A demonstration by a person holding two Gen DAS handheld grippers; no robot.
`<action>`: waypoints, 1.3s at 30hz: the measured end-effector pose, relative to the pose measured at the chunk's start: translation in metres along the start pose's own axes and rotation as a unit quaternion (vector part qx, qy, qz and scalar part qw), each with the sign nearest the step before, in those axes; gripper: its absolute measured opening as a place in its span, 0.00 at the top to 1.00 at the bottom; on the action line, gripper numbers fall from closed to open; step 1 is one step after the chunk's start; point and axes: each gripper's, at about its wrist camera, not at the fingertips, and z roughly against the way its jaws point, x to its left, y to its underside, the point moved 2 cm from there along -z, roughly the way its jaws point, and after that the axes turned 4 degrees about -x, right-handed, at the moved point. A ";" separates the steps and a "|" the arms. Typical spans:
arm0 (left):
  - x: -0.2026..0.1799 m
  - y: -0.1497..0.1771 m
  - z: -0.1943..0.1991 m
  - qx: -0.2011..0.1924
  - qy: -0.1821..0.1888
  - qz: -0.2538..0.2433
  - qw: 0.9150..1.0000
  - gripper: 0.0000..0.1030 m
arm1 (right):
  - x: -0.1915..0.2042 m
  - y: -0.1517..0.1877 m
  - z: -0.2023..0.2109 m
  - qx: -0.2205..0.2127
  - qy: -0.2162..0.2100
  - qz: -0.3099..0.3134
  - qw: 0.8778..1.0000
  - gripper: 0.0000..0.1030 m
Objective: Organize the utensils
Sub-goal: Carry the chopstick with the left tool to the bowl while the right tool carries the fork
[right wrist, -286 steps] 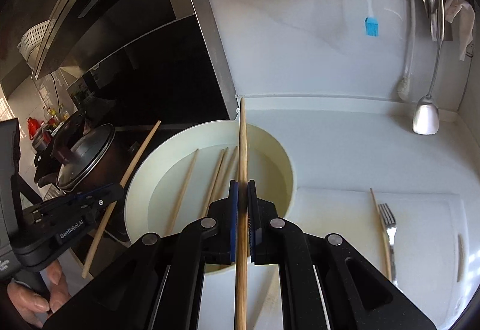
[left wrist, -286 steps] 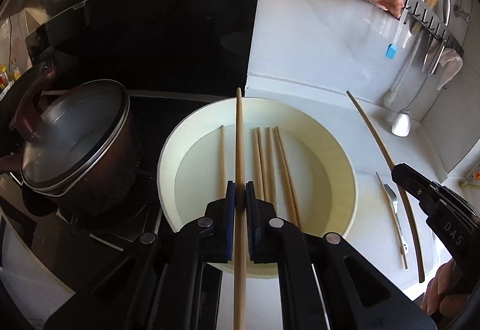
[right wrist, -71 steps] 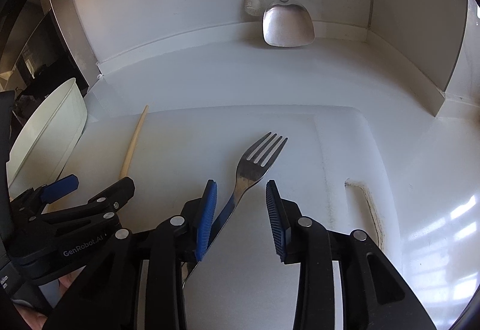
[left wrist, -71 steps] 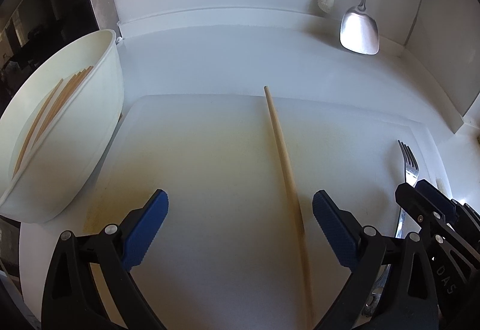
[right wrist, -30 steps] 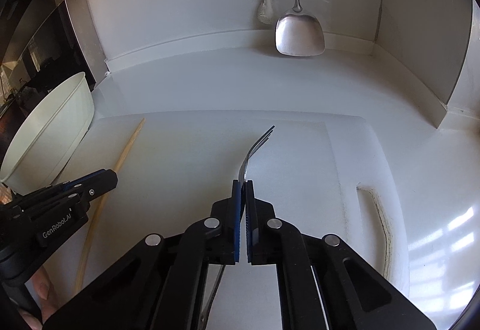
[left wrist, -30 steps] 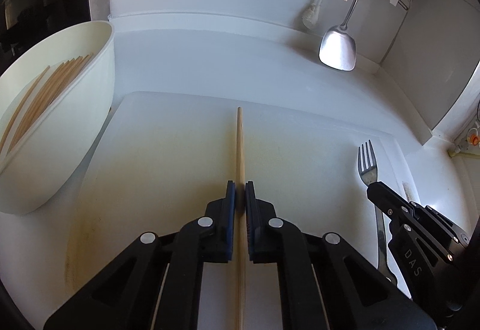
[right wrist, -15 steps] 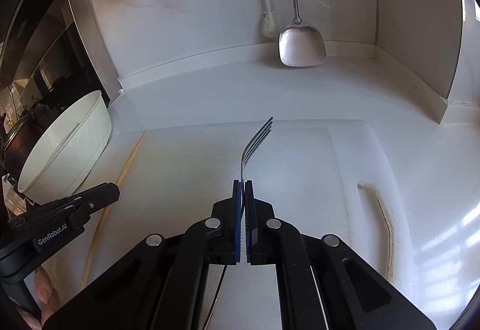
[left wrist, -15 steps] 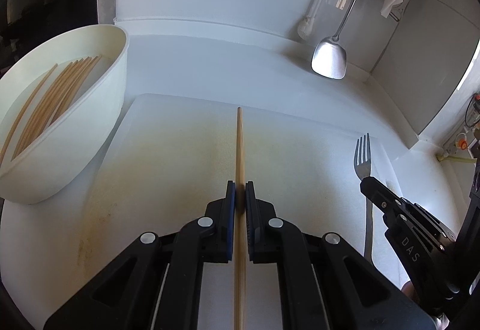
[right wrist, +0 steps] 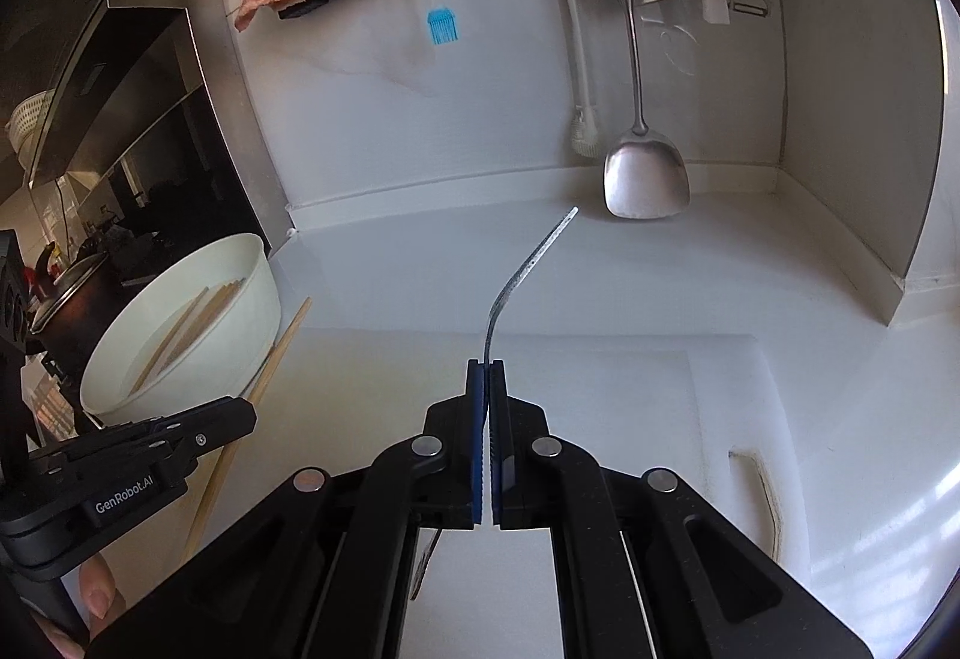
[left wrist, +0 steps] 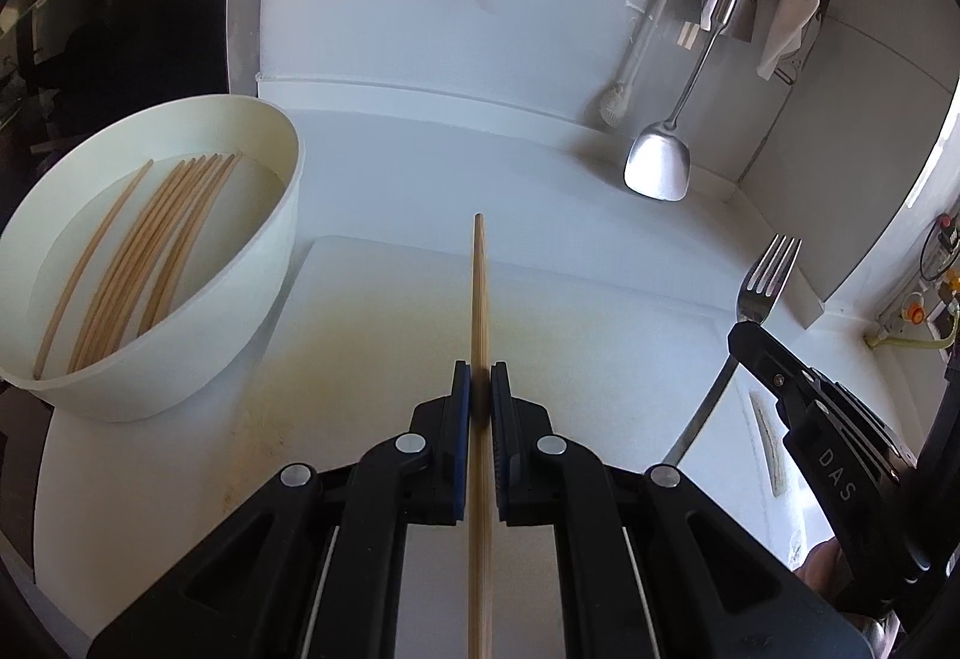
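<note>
chopstick (left wrist: 479,293) pinched mid-shaft between pads of left gripper (left wrist: 478,389), raised over cutting board (left wrist: 372,311). fork (right wrist: 528,269) clamped at its handle by right gripper (right wrist: 487,401), tines forward. judged: both stiff and light; steel fork slippery, thin grip may swivel. remaining chopsticks (left wrist: 138,251) lie in white bowl (left wrist: 273,263).

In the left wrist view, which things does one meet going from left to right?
White bowl with chopsticks → chopstick held by left gripper → fork → right gripper.
</note>
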 end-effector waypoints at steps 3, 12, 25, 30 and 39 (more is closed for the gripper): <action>0.004 -0.008 0.012 -0.011 -0.004 0.005 1.000 0.93 | 0.011 -0.012 0.005 -0.010 -0.014 0.009 1.000 0.98; 0.037 -0.041 0.060 -0.036 -0.031 0.035 0.998 0.93 | 0.059 -0.062 0.027 -0.031 -0.064 0.044 0.997 0.98; 0.165 -0.100 0.103 -0.055 -0.069 0.049 0.995 0.93 | 0.199 -0.106 -0.001 -0.008 -0.129 0.060 0.990 0.98; 0.216 -0.113 0.090 -0.039 -0.071 0.038 0.996 0.93 | 0.249 -0.101 -0.036 0.021 -0.131 0.062 0.989 0.98; 0.283 -0.108 0.051 0.012 -0.052 0.046 0.998 0.93 | 0.289 -0.075 -0.098 0.090 -0.107 0.057 0.989 0.98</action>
